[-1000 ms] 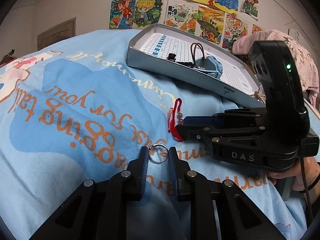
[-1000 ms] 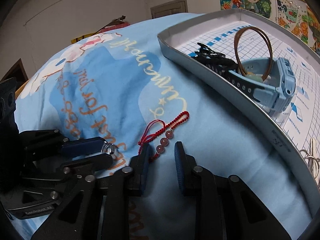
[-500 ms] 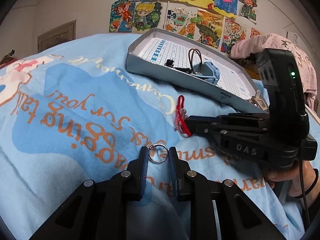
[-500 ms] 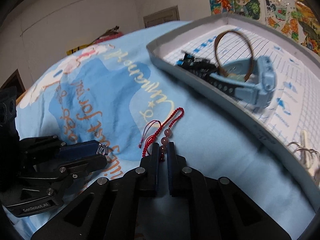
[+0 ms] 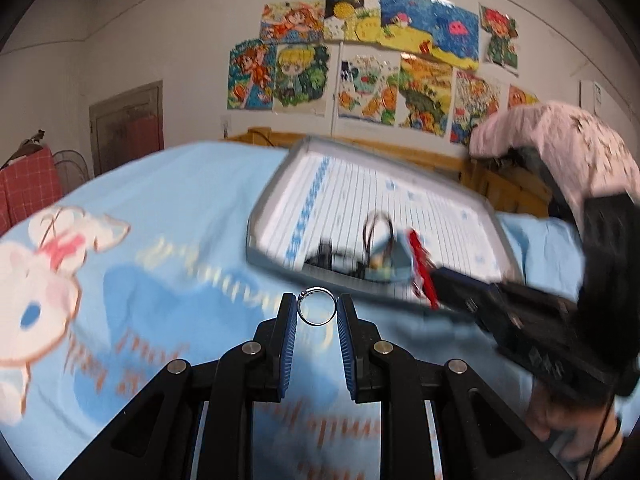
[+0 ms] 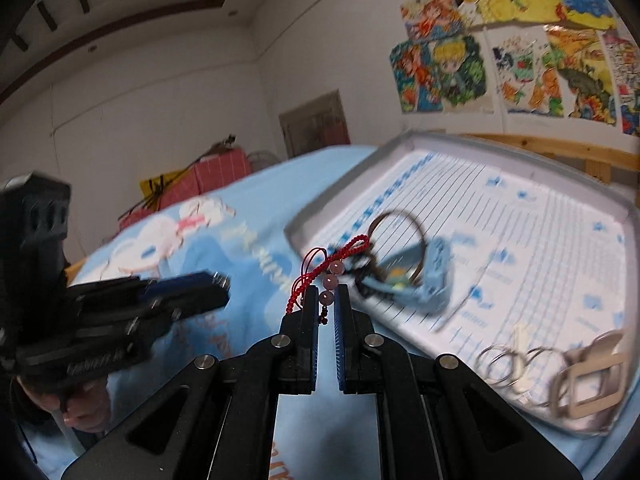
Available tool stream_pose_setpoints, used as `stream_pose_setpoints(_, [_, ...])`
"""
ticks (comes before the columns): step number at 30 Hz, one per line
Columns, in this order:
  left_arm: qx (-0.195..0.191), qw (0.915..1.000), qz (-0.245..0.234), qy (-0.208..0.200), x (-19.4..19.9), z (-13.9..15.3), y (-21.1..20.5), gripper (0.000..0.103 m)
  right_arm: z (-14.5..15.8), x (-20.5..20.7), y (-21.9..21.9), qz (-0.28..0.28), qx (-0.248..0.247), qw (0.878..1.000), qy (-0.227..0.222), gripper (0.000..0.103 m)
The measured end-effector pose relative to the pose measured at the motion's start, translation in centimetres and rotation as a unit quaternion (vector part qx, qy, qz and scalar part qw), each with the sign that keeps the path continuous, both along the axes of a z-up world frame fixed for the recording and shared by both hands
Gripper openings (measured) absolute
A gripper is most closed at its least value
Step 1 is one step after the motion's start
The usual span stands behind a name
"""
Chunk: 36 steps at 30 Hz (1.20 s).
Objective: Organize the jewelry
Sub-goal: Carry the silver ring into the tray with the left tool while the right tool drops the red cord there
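1. Both grippers have lifted off the bedsheet (image 5: pixel 168 216) since the earlier frames, each carrying its piece.
2. Left gripper (image 5: pixel 317 312) is clamped on a silver ring (image 5: pixel 317 312); right gripper (image 6: pixel 327 298) is clenched on a red bracelet (image 6: pixel 332 268), its beads between the pads.
3. Just ahead lies the grey tray (image 6: pixel 320 212), its near rim low, bare lined paper behind the watch (image 6: pixel 428 276).
4. Drawings (image 5: pixel 360 52) cover the wall.
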State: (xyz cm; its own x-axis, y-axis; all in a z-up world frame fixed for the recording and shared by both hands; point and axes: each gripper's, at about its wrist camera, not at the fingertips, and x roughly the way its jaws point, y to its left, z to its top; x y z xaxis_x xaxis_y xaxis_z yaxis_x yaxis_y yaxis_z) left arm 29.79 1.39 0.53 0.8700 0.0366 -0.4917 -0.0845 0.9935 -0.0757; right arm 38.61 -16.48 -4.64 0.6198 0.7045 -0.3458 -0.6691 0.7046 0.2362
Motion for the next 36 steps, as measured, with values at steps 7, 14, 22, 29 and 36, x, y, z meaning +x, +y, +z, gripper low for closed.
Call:
stream_pose_setpoints(7, [-0.011, 0.9999, 0.009, 0.001, 5.9, 0.7, -0.7, 0.019, 0.5, 1.1, -4.8, -0.075, 0.043, 0.996, -0.012, 0.006])
stream_pose_setpoints(14, [-0.012, 0.9987, 0.019, 0.047, 11.2, -1.3, -1.2, 0.02, -2.2, 4.1, -6.6, -0.149, 0.018, 0.988, 0.029, 0.007])
stream_pose_setpoints(22, [-0.009, 0.9977, 0.016, 0.065, 12.5, -3.1, -0.9, 0.02, -3.5, 5.4, -4.9, -0.154, -0.021, 0.987, 0.049, 0.007])
stream_pose_setpoints(29, [-0.009, 0.9991, 0.016, 0.039, 11.1, -2.8, -0.9, 0.066, -2.9, 4.6, -5.3, -0.172, -0.039, 0.983, 0.054, 0.019])
stream_pose_setpoints(36, [-0.001, 0.9999, 0.012, 0.011, 8.4, -0.8, -1.0, 0.073, -1.1, 3.2, -6.3, -0.211, -0.041, 0.976, 0.033, 0.036])
